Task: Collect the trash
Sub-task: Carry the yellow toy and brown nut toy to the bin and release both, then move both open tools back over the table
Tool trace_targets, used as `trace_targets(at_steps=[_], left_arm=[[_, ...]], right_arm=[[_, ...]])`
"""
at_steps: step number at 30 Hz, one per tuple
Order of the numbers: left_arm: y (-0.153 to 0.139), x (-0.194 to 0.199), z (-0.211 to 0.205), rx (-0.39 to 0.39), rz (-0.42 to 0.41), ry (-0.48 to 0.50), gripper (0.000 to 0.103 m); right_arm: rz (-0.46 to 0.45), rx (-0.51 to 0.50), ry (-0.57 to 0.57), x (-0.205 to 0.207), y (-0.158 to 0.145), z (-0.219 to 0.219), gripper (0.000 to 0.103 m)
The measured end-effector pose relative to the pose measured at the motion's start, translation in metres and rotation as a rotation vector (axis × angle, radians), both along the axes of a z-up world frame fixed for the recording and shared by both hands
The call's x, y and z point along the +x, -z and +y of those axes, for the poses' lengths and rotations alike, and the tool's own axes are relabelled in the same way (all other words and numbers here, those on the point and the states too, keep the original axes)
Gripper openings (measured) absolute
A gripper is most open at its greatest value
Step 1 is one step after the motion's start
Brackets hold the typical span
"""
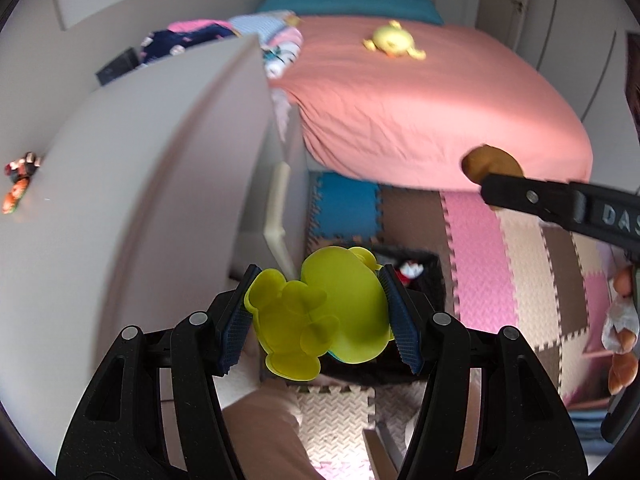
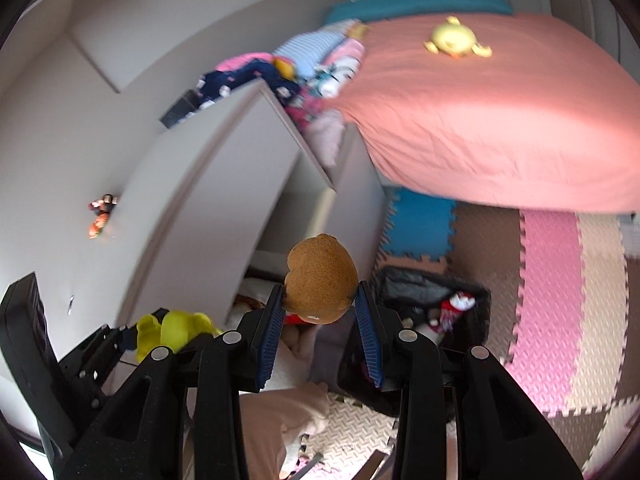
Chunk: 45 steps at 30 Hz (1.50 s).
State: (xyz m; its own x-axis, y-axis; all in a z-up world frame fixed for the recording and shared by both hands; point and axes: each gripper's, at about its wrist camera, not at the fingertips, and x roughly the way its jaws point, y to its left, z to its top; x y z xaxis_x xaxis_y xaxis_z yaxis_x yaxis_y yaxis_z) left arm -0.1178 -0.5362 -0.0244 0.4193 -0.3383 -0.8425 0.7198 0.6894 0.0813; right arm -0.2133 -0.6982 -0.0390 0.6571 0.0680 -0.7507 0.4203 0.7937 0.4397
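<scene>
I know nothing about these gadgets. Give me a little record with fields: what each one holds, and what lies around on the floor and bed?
left gripper: shut on a yellow-green toy
right gripper: shut on a brown plush
below the grippers: black bin on the floor, some items already inside
floor: foam mat in pink, blue, brown and cream tiles
bed: pink sheet, yellow toy lying on top
beside bed: pale cabinet

The black bin (image 1: 428, 276) sits half hidden behind the yellow toy (image 1: 320, 316), its contents unreadable. The white cabinet door (image 1: 152, 184) smears with blur, and the small figure (image 1: 18, 184) beside it is too tiny to identify.
</scene>
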Motion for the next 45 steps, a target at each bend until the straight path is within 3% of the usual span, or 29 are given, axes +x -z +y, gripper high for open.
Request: trace_targets(at_steps=[3,5,6,8,12,19,26,35,45], left_arm=[[0.019,-0.002,-0.012,0.037,0.049,0.036,0.062],[0.029,-0.003,-0.017,0.075,0.059,0.060,0.094],[0.030,-0.005,-0.016,0.077,0.035,0.057,0.097],[0.031,-0.007,-0.013,0.087,-0.011,0.047,0.097],[0.029,0.001,-0.009,0.067,0.009,0.024,0.097],[0.023,0.008,-0.004,0.036,0.030,0.002,0.097],[0.013,0.016,0.006,-0.008,0.037,-0.009,0.097],[-0.030,0.044,0.037,-0.067,-0.035,-0.037,0.097],[-0.078,0.115,0.109,-0.102,-0.149,-0.192,0.097]], right_arm=[[0.058,0.025,0.020,0.008,0.018,-0.008,0.039],[0.115,0.022,0.061,0.011,0.029,-0.014,0.083],[0.121,0.018,0.096,0.010,0.031,-0.019,0.100],[0.115,-0.002,0.156,0.006,0.033,-0.026,0.100],[0.116,0.006,0.213,0.000,0.037,-0.038,0.100],[0.098,0.021,0.215,-0.002,0.035,-0.039,0.100],[0.069,0.008,0.167,0.012,0.020,-0.015,0.100],[-0.025,-0.018,0.077,0.044,-0.027,0.024,0.100],[-0.111,-0.057,-0.089,0.109,-0.071,0.085,0.100]])
